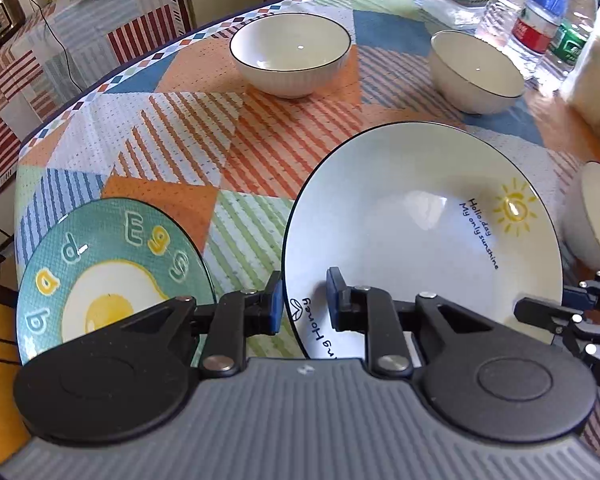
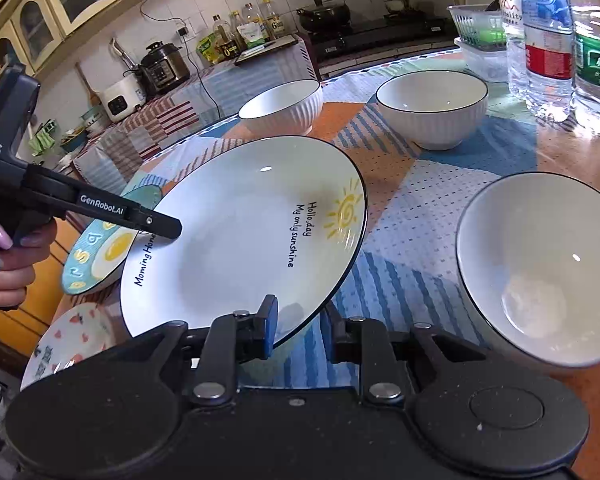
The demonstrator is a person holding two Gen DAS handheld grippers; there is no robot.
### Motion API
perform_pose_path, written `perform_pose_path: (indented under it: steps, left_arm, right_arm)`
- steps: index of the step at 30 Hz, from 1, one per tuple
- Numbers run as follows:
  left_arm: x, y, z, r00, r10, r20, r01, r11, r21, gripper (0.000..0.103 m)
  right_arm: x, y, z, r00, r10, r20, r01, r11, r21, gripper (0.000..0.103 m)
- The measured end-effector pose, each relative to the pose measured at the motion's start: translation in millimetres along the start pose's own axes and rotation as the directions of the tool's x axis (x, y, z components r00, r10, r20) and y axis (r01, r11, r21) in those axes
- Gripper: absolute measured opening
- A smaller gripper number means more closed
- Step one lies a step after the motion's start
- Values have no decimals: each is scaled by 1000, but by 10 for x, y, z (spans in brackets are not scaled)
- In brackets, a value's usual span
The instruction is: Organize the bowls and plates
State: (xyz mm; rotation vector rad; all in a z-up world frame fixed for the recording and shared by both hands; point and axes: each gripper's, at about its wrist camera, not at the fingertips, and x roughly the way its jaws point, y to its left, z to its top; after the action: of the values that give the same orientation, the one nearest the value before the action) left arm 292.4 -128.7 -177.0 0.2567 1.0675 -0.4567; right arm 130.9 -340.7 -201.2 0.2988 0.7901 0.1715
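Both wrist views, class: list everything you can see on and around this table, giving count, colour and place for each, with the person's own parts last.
sun plate: one, white with dark rim, held over the table by both tongs
egg plate: one, teal, left of the sun plate
heart plate: one, white, near edge
bowls: three, white with dark rims, two far, one right
water bottles: three, clear, far right
tablecloth: one, multicoloured stripes
pressure cooker: one, black, side counter
left tongs: black, shut on the sun plate's rim
right tongs: black, on the opposite rim
hand: one, holding the left tongs
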Motion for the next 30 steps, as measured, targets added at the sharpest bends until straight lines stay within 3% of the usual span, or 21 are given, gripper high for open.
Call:
perform_pose_path:
  steps: [9, 13, 18, 26, 30]
  left_arm:
    - [278, 92, 48, 997, -23, -73, 19, 998, -60, 20]
    - [269, 61, 23, 996, -10, -86, 2, 995, -95, 21]
    - [-70, -21, 18, 998, -5, -61, 0, 996, -84, 34]
    - [-851, -253, -131, 999, 39, -34, -38, 998, 47, 47]
    - [-1223, -305, -269, 999, 36, -29, -33, 997, 74, 54]
  right_arm:
    - [256, 34, 138, 995, -85, -46, 86, 996, 20, 28]
    - [343, 88, 184, 986, -149, -73, 148, 989, -13, 33]
    - [161, 290, 227, 968, -244, -61, 240, 969, -65, 44]
    - [-541, 739, 282, 972, -229, 50, 235, 961, -149, 57]
    - [-887, 949, 274, 974, -212, 80, 224, 952, -208, 73]
